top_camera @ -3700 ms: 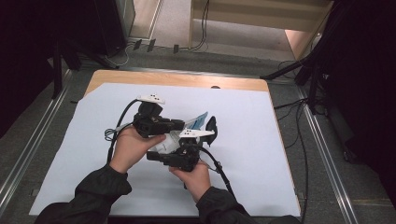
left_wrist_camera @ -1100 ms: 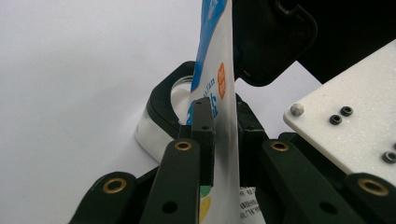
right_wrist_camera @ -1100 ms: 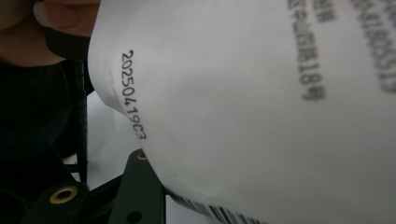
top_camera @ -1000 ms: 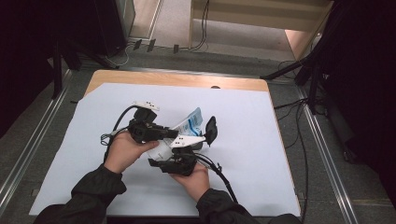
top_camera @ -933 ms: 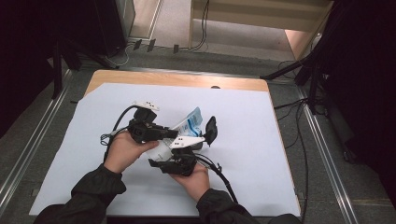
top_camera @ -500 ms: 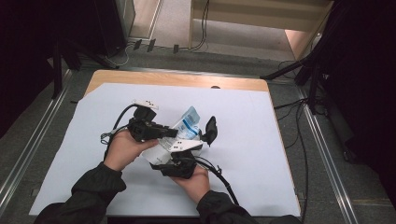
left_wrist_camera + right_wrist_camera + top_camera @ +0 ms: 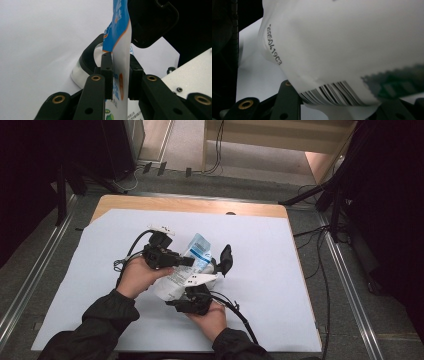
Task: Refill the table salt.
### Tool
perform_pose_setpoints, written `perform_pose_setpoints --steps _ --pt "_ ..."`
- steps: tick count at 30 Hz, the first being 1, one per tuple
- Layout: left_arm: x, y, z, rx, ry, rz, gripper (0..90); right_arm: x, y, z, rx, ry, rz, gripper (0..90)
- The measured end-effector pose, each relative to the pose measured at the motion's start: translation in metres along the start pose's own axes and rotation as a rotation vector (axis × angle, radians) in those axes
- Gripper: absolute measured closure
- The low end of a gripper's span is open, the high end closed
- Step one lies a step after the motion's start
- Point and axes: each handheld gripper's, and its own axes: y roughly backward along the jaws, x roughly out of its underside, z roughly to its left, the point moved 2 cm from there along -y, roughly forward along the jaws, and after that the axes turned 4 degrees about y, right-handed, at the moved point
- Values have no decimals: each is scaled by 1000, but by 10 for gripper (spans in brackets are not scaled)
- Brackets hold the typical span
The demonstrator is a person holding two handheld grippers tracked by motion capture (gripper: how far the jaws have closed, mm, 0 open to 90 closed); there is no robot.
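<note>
The person holds a white and blue plastic pouch (image 7: 187,267) in the air, just above the white sheet (image 7: 280,270) that covers the table (image 7: 200,206), between the two hands. The left gripper (image 7: 192,262) pinches the upper part of the pouch: in the left gripper view, its two black pads press on both sides of the thin folded film (image 7: 120,75). The right gripper (image 7: 221,266) takes the lower, fuller end; in the right gripper view the pouch (image 7: 342,50) with its barcode sits between the jaws, which seem to close on it, though the contact itself is hidden by the bag.

The work seems to be stretching or opening the pouch with two grips. The risk I see is slipping. The film is smooth and the left pads hold only a narrow strip, so a strong pull could draw it out. If the right jaws squeeze the full part too hard, the contents may push against the seal. If one grip fails, the pouch swings down from the other gripper and may fall on the sheet.
</note>
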Motion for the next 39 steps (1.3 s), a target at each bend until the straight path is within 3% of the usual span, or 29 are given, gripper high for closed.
perform_pose_setpoints --steps 8,14,26,34,39 --pt "-3 -1 1 11 -23 -19 794 6 -1 -2 -2 -25 13 613" --pt "-3 4 0 15 -24 -29 884 6 -1 -2 5 -19 18 591" --pt "-2 26 -6 62 -58 -87 900 4 2 -2 21 -27 6 580" --pt "-3 41 -14 43 -94 -109 900 -2 12 -2 31 -49 -32 592" --pt "-2 50 -13 65 -84 -124 900 -3 16 -4 29 -66 -30 588"
